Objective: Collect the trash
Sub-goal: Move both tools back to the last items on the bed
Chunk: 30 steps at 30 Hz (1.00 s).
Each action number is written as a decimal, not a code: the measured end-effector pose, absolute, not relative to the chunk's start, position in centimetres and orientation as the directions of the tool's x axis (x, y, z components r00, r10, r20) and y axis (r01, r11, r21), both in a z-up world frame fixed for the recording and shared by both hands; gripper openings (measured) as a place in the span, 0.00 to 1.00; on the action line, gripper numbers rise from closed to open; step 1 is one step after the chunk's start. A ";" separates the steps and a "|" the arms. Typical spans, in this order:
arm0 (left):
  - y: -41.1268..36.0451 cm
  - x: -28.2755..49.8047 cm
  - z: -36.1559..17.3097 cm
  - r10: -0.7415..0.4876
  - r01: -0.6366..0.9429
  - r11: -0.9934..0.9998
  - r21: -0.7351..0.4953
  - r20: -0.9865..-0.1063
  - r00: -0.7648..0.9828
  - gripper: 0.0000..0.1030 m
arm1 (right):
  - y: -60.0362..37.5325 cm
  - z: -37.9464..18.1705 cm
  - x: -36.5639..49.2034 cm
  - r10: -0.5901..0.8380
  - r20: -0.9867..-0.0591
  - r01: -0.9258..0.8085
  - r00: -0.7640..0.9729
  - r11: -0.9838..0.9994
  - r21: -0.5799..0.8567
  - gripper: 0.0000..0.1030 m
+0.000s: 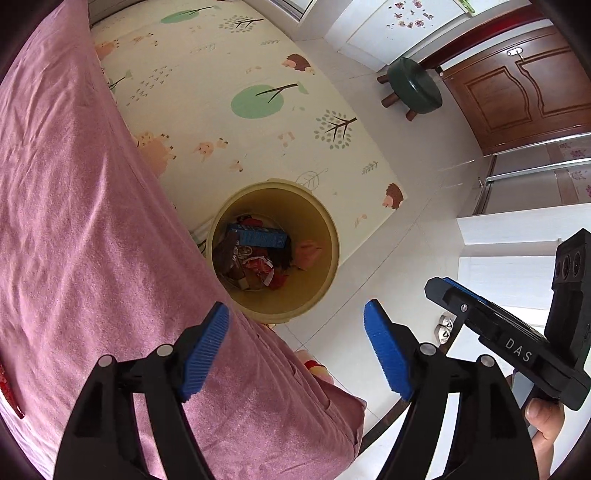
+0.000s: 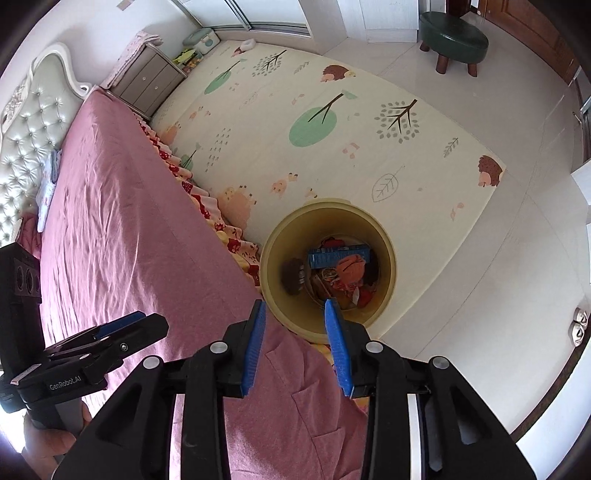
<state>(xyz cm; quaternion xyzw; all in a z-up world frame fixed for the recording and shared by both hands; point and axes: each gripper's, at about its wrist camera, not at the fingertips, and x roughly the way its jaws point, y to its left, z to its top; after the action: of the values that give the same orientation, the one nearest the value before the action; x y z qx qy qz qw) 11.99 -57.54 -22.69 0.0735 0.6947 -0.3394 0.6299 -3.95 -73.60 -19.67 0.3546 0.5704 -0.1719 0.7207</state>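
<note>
Both my grippers, left gripper (image 1: 295, 350) and right gripper (image 2: 295, 347), have fingers spread, pinching nothing, above the pink bed (image 1: 92, 221) edge; beyond, the yellow bin (image 2: 384, 236) holds trash (image 2: 343, 273).

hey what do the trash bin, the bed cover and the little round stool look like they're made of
Trash bin: probably plastic, with smooth, matte yellow walls and a moulded rim.
Bed cover: soft woven fabric with a slight sheen; pink, wrinkled.
Stool: dark green seat, likely leather or vinyl given its gloss; legs look like brown wood.
</note>
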 end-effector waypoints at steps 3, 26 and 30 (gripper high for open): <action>-56.5 11.7 -22.5 -0.325 0.519 0.767 -0.378 -0.926 -0.195 0.73 | -72.7 -19.5 -3.8 0.168 -0.943 0.637 0.287 0.702 0.319 0.32; -32.8 10.7 -20.0 -0.331 0.274 0.901 -0.335 -0.941 -0.063 0.73 | -51.3 -17.7 2.0 0.308 -0.932 0.306 0.192 0.883 0.355 0.32; -26.9 10.6 -19.9 -0.316 0.207 0.926 -0.315 -0.948 -0.028 0.73 | -46.1 -17.7 3.5 0.332 -0.928 0.239 0.170 0.900 0.365 0.32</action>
<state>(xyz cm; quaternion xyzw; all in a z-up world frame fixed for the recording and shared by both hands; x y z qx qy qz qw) 10.55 -26.87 -19.87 -0.0397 0.6919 -0.1879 0.6960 3.53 -46.11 -17.70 0.2218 0.6434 0.0317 0.7320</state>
